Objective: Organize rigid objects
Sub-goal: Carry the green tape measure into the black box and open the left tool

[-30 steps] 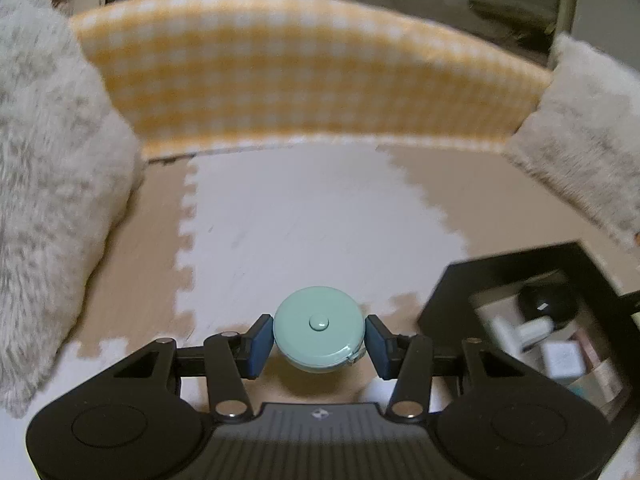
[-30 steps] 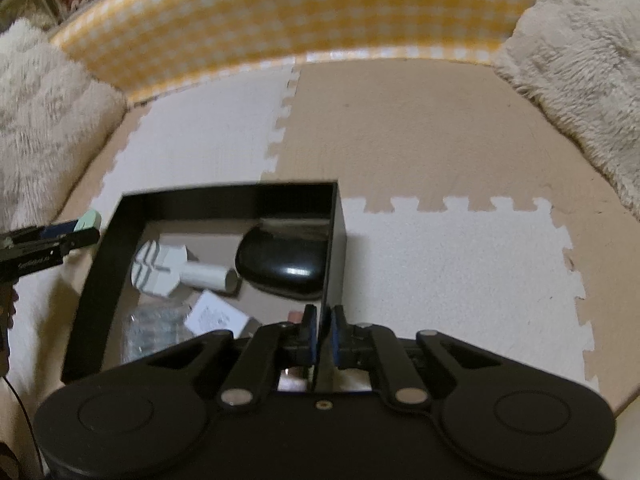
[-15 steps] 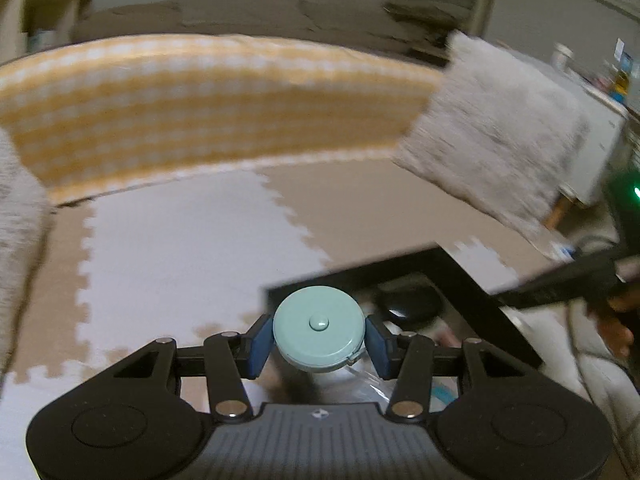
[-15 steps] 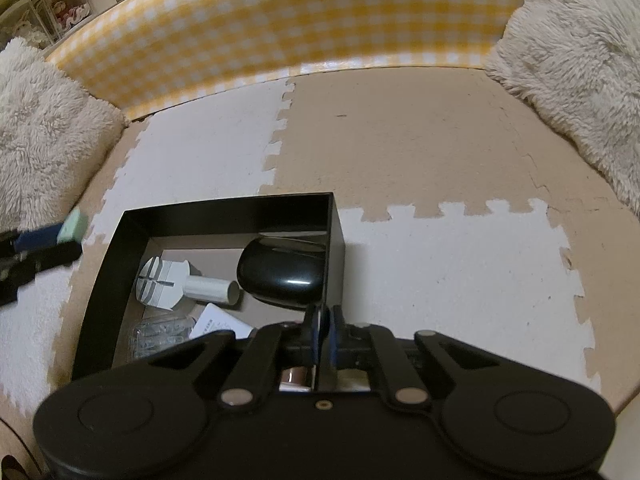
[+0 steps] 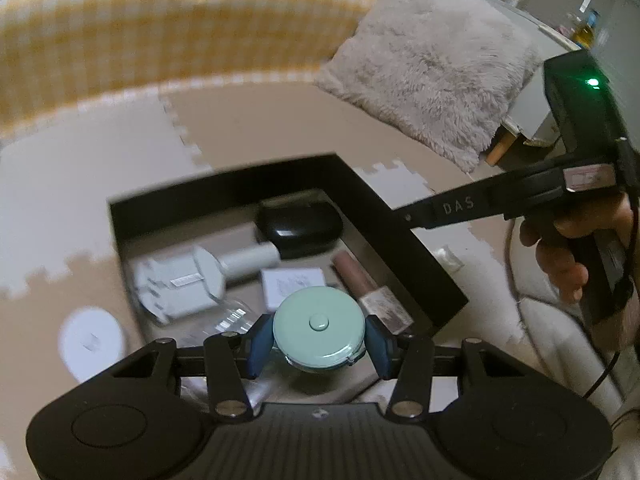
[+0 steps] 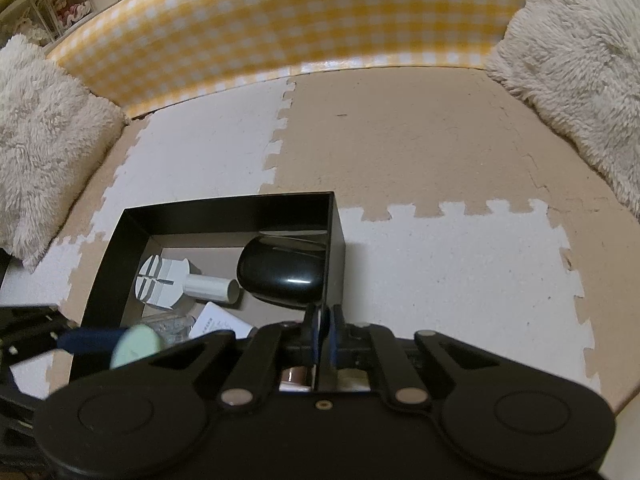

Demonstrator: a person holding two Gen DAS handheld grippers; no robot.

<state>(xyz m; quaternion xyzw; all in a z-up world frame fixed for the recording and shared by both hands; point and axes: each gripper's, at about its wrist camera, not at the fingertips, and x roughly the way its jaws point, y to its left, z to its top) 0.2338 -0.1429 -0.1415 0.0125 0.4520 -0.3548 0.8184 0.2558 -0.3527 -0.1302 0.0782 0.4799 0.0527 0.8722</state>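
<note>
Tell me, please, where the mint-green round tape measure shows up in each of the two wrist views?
Left wrist view: the tape measure sits low in the centre, clamped between the left tongs, over the near end of the black box.
Right wrist view: it shows edge-on at lower left, by the box's near-left corner.
Shared landmark: the glossy black case inside the box.

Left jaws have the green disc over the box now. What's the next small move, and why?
Probably lower the left gripper a little and let go. It is shut on the green disc, which hangs over the near end of the black box, above a clear packet and beside the white card. The right gripper pinches the box's wall, so the box should stay put.
</note>
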